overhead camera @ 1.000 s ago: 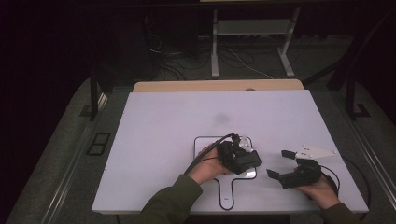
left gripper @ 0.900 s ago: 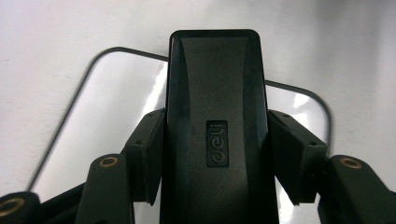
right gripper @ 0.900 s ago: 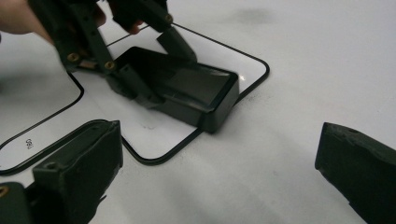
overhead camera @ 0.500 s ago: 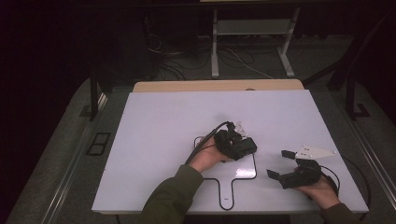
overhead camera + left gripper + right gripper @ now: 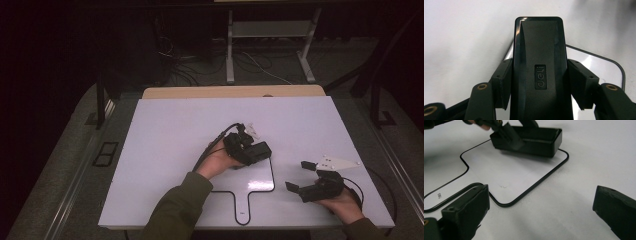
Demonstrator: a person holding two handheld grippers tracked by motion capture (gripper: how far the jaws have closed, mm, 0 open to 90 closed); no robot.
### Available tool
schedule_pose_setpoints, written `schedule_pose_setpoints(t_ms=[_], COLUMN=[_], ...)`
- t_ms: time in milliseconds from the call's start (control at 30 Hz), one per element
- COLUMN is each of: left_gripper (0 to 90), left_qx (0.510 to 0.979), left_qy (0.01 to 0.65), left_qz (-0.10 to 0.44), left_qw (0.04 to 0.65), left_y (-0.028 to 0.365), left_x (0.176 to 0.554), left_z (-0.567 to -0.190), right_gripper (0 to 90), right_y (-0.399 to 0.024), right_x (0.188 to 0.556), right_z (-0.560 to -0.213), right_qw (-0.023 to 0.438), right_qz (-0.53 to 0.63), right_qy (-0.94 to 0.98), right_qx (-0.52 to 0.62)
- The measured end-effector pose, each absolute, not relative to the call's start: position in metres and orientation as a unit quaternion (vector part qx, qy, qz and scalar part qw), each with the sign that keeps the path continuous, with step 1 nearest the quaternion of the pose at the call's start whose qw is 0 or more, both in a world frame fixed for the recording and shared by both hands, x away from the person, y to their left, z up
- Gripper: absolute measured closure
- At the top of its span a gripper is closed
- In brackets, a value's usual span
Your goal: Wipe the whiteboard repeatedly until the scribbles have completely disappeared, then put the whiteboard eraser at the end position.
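Left gripper (image 5: 260, 150) jaws clamp the black deli box (image 5: 540, 70) across its long sides, above the top right corner of the outlined paddle shape (image 5: 245, 187). Rigid, smooth plastic, likely light; side grip suits. Right gripper (image 5: 304, 176) jaws wide, empty, right of the outline.

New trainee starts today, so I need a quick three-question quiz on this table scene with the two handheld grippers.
1. True or false: the left gripper is shut on the black rectangular plastic box.
2. Which stands open with nothing between its jaws: A) the left gripper, B) the right gripper?
3. What black line is drawn on the white table top beneath the box?

Key: 1 true. 2 B. 3 a paddle-shaped black outline with rounded corners.
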State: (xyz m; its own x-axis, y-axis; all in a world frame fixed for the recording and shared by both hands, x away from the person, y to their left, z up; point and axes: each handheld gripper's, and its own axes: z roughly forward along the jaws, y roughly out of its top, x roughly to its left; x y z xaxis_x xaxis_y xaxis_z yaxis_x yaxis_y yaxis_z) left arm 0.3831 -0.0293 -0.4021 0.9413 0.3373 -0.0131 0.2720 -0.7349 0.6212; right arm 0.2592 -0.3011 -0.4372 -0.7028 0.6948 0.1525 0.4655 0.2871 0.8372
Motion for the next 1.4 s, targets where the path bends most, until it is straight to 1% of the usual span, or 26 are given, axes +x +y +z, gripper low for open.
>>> schedule_pose_setpoints(t_ms=[167, 333, 400, 533, 700, 933, 1200, 1333, 1400], left_gripper=[40.3, 40.3, 40.3, 40.2, 40.2, 40.1, 40.0, 39.9, 38.3], left_qx=[0.928, 0.924, 0.927, 0.924, 0.920, 0.906, 0.905, 0.900, 0.894], left_qy=[0.169, 0.194, 0.193, 0.214, 0.236, 0.277, 0.297, 0.304, 0.306], left_qz=[0.058, 0.068, 0.074, 0.087, 0.096, 0.098, 0.099, 0.091, 0.091], left_qw=[0.326, 0.323, 0.314, 0.303, 0.297, 0.304, 0.289, 0.298, 0.314], left_y=[-0.021, -0.014, -0.011, -0.006, -0.003, -0.006, -0.011, -0.008, -0.006], left_x=[0.398, 0.416, 0.425, 0.450, 0.479, 0.510, 0.523, 0.523, 0.522], left_z=[-0.391, -0.386, -0.385, -0.384, -0.387, -0.404, -0.427, -0.427, -0.425], right_gripper=[0.0, 0.0, 0.0, 0.0, 0.0, 0.0, 0.0, 0.0, 0.0], right_y=[-0.301, -0.301, -0.301, -0.301, -0.301, -0.300, -0.302, -0.302, -0.302], right_x=[0.260, 0.259, 0.259, 0.259, 0.260, 0.261, 0.262, 0.262, 0.262], right_z=[-0.438, -0.438, -0.438, -0.437, -0.438, -0.440, -0.441, -0.440, -0.440], right_qw=[0.120, 0.118, 0.118, 0.117, 0.115, 0.110, 0.103, 0.104, 0.104], right_qz=[0.472, 0.472, 0.474, 0.475, 0.475, 0.477, 0.481, 0.483, 0.482], right_qy=[0.793, 0.794, 0.793, 0.791, 0.791, 0.794, 0.792, 0.791, 0.792], right_qx=[0.366, 0.365, 0.365, 0.367, 0.367, 0.360, 0.361, 0.361, 0.361])
